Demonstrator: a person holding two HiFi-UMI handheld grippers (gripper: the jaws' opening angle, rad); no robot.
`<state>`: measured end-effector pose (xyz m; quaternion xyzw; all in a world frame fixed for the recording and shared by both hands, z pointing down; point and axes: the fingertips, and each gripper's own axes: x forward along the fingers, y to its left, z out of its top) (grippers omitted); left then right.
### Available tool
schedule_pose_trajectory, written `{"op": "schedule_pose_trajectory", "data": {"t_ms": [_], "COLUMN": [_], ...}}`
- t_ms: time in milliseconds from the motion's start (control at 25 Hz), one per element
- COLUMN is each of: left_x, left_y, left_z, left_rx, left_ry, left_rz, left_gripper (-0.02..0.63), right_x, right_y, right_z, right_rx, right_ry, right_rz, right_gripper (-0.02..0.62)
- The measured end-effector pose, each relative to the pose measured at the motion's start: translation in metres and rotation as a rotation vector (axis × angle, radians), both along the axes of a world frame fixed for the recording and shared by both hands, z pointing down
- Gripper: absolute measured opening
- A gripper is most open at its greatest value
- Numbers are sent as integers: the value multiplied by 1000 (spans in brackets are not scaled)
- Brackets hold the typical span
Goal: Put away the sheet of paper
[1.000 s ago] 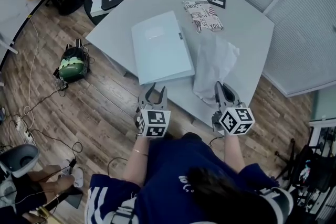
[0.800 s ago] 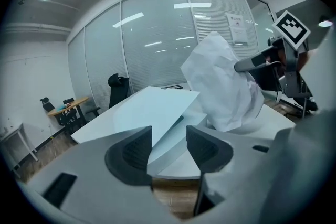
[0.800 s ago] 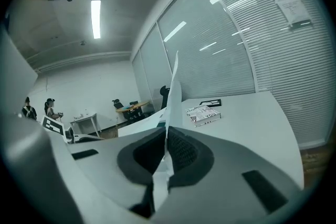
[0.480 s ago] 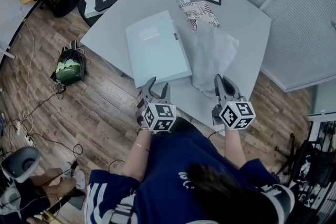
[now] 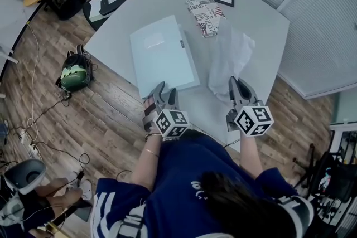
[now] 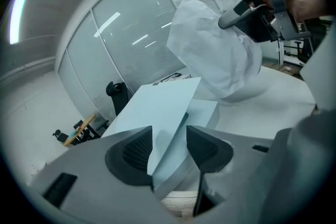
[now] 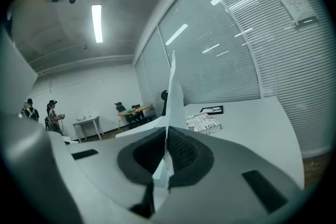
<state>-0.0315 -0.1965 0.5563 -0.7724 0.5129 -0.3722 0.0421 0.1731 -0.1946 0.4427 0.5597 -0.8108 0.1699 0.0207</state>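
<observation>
In the head view we see the right gripper (image 5: 236,83) lifting the near edge of the sheet of paper (image 5: 230,58) over the table (image 5: 262,14), beside the pale blue folder (image 5: 162,56). Only the right gripper view confirms its jaws clamped on that edge. The left gripper (image 5: 165,90) has just been opening. Its own view shows the jaws wide, with the folder's raised cover corner between them, unpressed.
</observation>
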Motion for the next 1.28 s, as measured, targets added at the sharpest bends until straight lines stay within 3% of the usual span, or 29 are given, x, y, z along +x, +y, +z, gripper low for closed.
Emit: {"op": "schedule_pose_trajectory", "data": {"t_ms": [160,400,520,640,720,840,1000,1120,1280], "left_x": [0,-4,-5,-11,-17,-32,-62,-79,-101], "left_y": [-9,-15,-15,-13,-13,-12,-10,-7,-3], "left_z": [1,-17,-24,-30,-37,-54,-72,-78,-76], "left_rx": [60,75,92,105,116,127,158,176,194], "left_ry": [-67,37,107,165,244,427,628,718,770], "left_rz": [21,-14,-20,-37,-76,-166,-301,-371,-430], "left_gripper": [190,183,109,86,77,73,63,60,60], "right_x": [3,-2,-4,-7,-8,-11,-25,-36,-58], "right_y": [-4,-4,-5,-5,-5,-3,-6,-9,-12], "right_z": [2,6,6,6,5,-5,-23,-32,-39], "right_rx": [0,-4,-5,-7,-17,-18,13,18,25], "right_ry": [-15,-27,-25,-25,-34,-54,-10,-5,10], "right_rz": [-4,-15,-21,-33,-44,-82,-163,-223,-306], "right_gripper": [11,11,11,11,11,11,11,11,11]}}
